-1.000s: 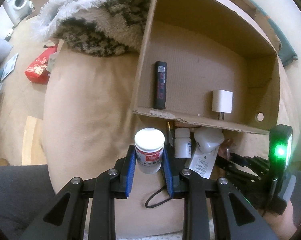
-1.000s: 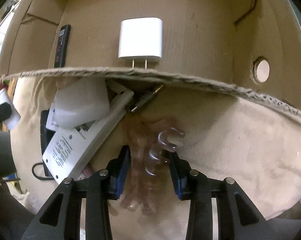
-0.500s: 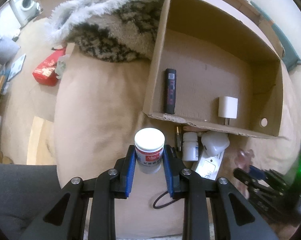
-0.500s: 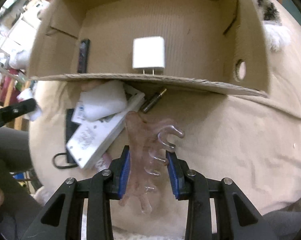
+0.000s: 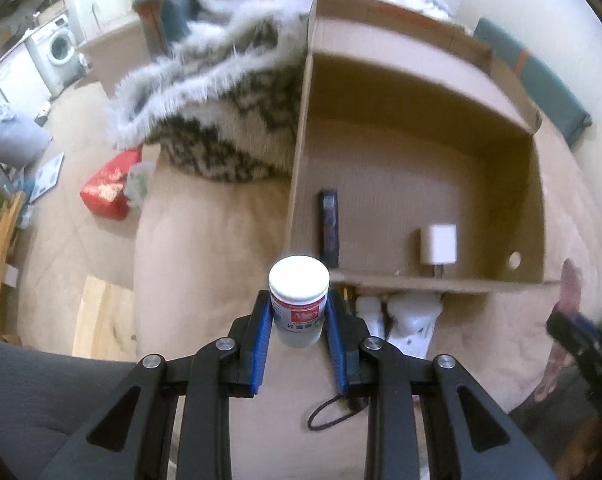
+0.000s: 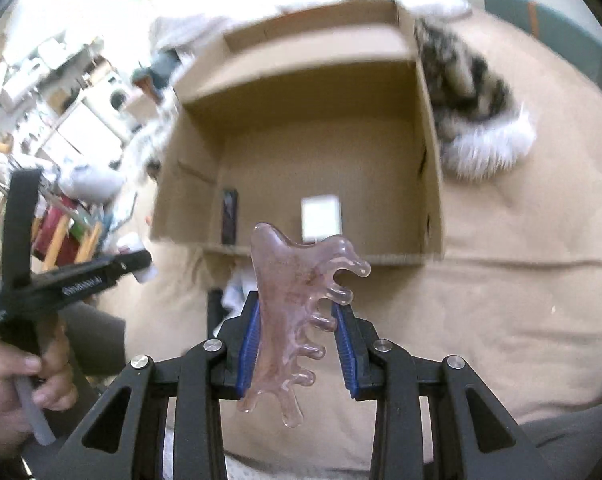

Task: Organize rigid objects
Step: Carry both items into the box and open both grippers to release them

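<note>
Both tilted downward, left gripper clamping jar, right gripper clamping comb

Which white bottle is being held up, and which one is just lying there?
The white-capped bottle with the red label is held between the left gripper. The small plain white bottle lies loose below the cardboard box.

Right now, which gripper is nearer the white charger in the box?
Hard to call. The left gripper, holding a white-capped bottle, and the right gripper, holding a pink comb, both sit outside the cardboard box, facing the charger.
</note>
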### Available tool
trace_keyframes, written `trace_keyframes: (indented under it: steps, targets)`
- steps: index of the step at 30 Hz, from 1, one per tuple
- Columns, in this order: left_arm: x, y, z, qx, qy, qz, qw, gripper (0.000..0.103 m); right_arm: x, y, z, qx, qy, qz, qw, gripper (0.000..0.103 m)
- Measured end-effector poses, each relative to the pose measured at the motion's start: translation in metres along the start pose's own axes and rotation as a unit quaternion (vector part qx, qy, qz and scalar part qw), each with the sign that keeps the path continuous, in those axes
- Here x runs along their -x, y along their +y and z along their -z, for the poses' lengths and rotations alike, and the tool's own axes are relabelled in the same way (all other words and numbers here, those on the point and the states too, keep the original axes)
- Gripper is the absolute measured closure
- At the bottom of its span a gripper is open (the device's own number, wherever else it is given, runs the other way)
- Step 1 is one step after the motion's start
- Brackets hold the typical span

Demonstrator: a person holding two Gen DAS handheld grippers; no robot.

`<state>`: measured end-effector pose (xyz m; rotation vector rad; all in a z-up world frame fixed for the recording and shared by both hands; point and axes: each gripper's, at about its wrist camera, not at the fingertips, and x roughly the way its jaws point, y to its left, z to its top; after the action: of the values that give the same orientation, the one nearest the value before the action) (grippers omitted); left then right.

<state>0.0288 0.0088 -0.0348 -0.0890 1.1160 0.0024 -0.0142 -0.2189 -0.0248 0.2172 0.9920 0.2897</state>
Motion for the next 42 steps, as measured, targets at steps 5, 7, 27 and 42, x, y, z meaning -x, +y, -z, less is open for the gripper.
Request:
trace_keyframes:
  steps: [5, 7, 27, 42]
  targets:
    - [0.02, -0.008, -0.017, -0.009, -0.032, 0.005, 0.9994, 0.079, 0.018, 0.0, -0.023, 0.014, -0.05, -0.003, 0.999, 0.067]
    - [0.023, -0.011, -0.024, -0.012, -0.037, 0.006, 0.9992, 0.079, 0.024, 0.003, -0.034, 0.02, -0.061, -0.003, 0.998, 0.067]
    - [0.004, -0.04, -0.101, -0.033, -0.061, -0.009, 0.9976, 0.079, -0.023, -0.008, -0.129, 0.035, -0.077, -0.024, 0.996, 0.067]
    - [-0.07, -0.049, -0.098, -0.042, -0.024, -0.008, 0.9988, 0.079, -0.096, -0.031, -0.12, -0.001, -0.002, -0.02, 1.0, 0.067]
